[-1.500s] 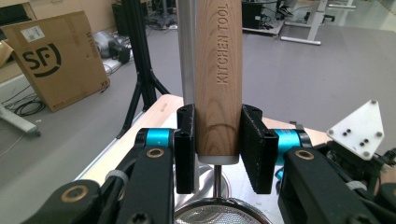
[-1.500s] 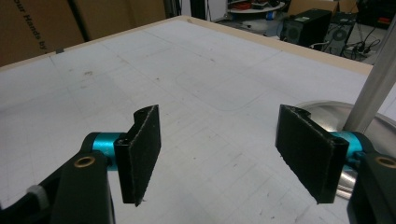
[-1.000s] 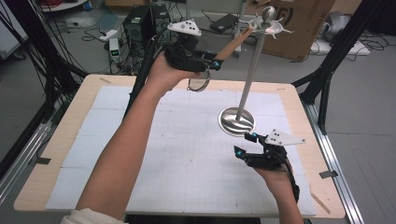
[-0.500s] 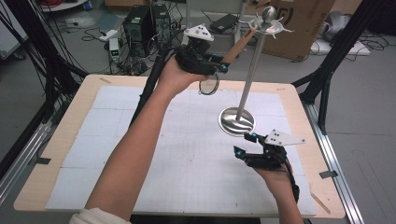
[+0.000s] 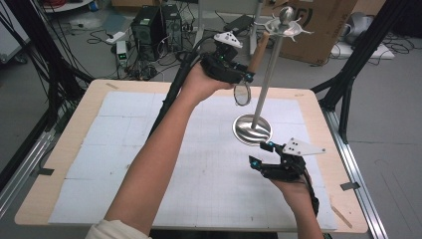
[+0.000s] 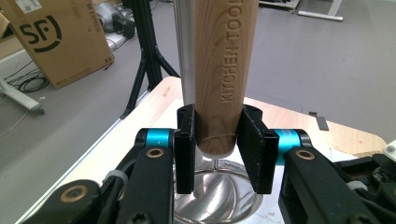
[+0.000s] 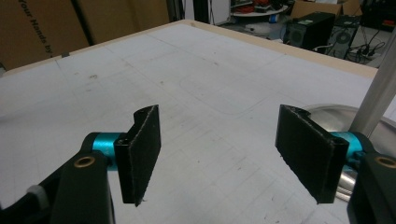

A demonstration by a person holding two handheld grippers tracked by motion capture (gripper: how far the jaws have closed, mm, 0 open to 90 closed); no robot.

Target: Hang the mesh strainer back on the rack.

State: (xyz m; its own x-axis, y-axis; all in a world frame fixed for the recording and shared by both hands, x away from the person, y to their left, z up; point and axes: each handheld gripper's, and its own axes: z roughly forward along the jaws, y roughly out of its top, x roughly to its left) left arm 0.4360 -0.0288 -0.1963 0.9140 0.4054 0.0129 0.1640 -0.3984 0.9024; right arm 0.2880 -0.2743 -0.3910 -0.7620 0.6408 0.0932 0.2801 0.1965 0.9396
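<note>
My left gripper (image 5: 244, 78) is raised over the far side of the table, shut on the lower end of a wooden-handled kitchen tool (image 5: 259, 52). The tool's round wire head (image 5: 242, 93) hangs below the jaws. In the left gripper view, both pads of my left gripper (image 6: 218, 149) press on the handle (image 6: 224, 70), right beside the stand's pole (image 6: 185, 51). The tall metal stand (image 5: 266, 79) has a round base (image 5: 252, 130) and hooks on top (image 5: 287, 26). My right gripper (image 5: 259, 154) rests open on the mat just before the base; in its own view my right gripper (image 7: 224, 158) has nothing between its jaws.
A white gridded mat (image 5: 149, 149) covers the wooden table (image 5: 79, 134). Black frame legs (image 5: 348, 79) stand at the right rear corner. A cardboard box (image 5: 323, 25) and a computer tower (image 5: 149, 25) sit on the floor behind.
My left hand has carried the kitchen tool to the right and slightly down, bringing the handle up against the stand's pole. The right gripper has stayed still.
</note>
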